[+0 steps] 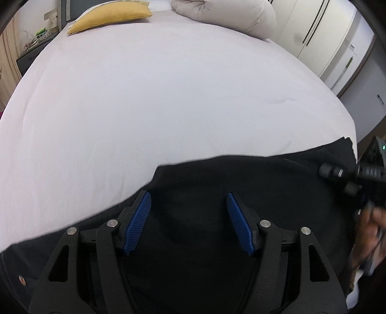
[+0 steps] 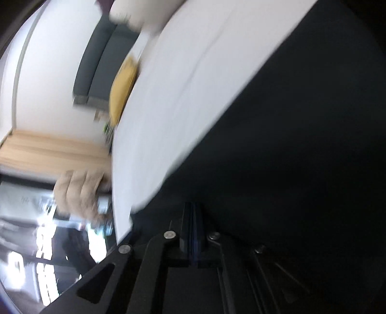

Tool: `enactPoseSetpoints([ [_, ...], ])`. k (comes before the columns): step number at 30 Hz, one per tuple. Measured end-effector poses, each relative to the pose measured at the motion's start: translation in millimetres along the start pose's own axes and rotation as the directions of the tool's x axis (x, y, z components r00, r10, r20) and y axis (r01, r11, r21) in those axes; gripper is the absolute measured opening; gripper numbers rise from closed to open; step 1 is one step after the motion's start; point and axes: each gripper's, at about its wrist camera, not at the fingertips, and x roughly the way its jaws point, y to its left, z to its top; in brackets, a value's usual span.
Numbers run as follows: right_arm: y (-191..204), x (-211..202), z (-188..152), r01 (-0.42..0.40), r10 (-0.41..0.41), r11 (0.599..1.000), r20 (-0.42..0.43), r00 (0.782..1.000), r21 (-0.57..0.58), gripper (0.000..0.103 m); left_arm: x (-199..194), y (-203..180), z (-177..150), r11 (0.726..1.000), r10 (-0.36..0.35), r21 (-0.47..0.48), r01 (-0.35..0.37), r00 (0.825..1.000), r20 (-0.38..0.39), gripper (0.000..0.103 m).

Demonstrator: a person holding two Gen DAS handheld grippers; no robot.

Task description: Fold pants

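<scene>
Left tongs [image 1: 188, 217] gape empty directly over the black pants [image 1: 241, 183], which stretch crosswise beneath them along the near edge of the bed [image 1: 156, 96], while right tongs [image 2: 191, 231], clamped shut, sit at the pants' right-hand end.

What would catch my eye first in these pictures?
A wide white bed fills the left view, with black pants spread along its near edge. Blue pads of the left tool stand apart above the dark cloth. Far back lie a yellow pillow and a rolled pale blanket.
</scene>
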Motion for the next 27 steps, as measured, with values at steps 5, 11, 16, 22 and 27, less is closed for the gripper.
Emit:
enactPoseSetpoints([
  [5,-33,-50,46,0.129,-0.128,0.992,0.198,0.972,0.011,0.000,3,5,7,1.000,0.013,0.001,-0.013,1.000,0.015,0.064],
  [11,-61,-130,53,0.234,-0.288,0.955,0.398,0.871,0.181,0.008,-21,21,4,0.999,0.025,-0.039,-0.022,0.998,0.057,0.064],
  [16,-9,-116,-15,0.046,-0.050,0.999,0.301,0.952,0.021,0.010,-39,-12,-9,0.993,-0.115,-0.032,0.117,0.991,0.063,0.064],
  [22,21,-12,-101,-0.075,0.072,0.997,-0.085,0.994,-0.032,0.005,-34,-44,-62,0.988,-0.142,0.063,0.143,0.990,-0.022,0.064],
  [27,-21,-37,-94,-0.062,0.062,0.996,0.007,0.998,0.070,0.000,-57,-18,-90,0.990,-0.136,0.045,0.136,0.991,0.003,0.064],
])
